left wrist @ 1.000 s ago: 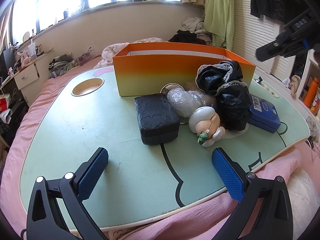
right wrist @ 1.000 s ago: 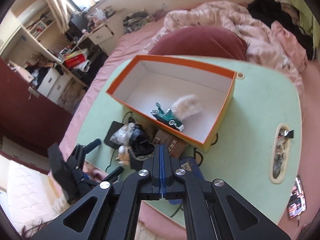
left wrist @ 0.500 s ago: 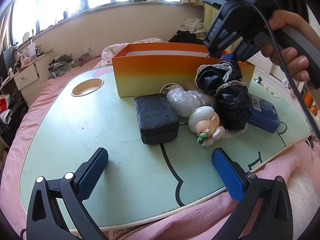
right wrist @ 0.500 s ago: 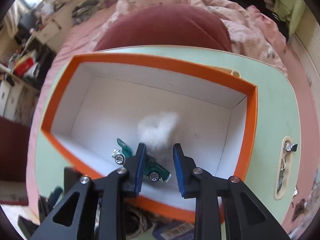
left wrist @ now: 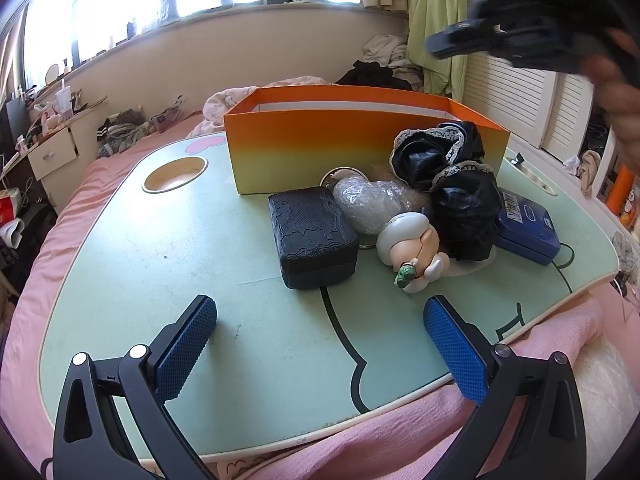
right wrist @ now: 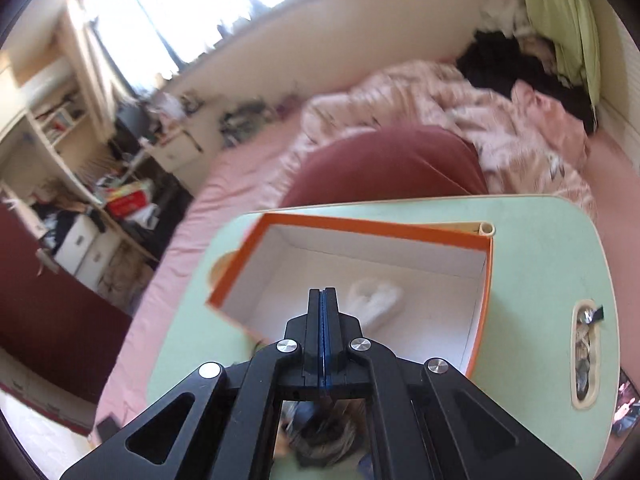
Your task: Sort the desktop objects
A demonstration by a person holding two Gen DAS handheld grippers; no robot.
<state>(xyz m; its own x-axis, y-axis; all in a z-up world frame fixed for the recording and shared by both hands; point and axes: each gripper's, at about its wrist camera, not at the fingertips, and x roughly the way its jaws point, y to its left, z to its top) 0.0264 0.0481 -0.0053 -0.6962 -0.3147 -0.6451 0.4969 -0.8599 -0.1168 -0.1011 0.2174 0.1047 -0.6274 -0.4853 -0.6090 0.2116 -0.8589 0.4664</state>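
Your left gripper point(left wrist: 320, 322) hangs released above the near edge of the green surface point(left wrist: 168, 280), its two blue pads wide apart with nothing between them. Your right gripper point(right wrist: 323, 298) is clenched on nothing, pads pressed together, and points down over the one orange box point(right wrist: 478, 300); in the left view it shows only as a dark blur at upper right, held in your hand point(left wrist: 620, 92). One white fluffy item point(right wrist: 374, 300) lies inside the box on its white floor. Outside the box, in front of its near wall, six things lie clustered: one black embossed case point(left wrist: 312, 236), one bubble-wrapped bundle point(left wrist: 370, 204) just beside it, one white figurine point(left wrist: 412, 248) on its side, one black lace-trimmed cloth point(left wrist: 452, 176) heaped against the box wall, one blue tin point(left wrist: 528, 230) partly under the cloth, and one metal ring point(left wrist: 340, 174) mostly hidden behind the bundle.
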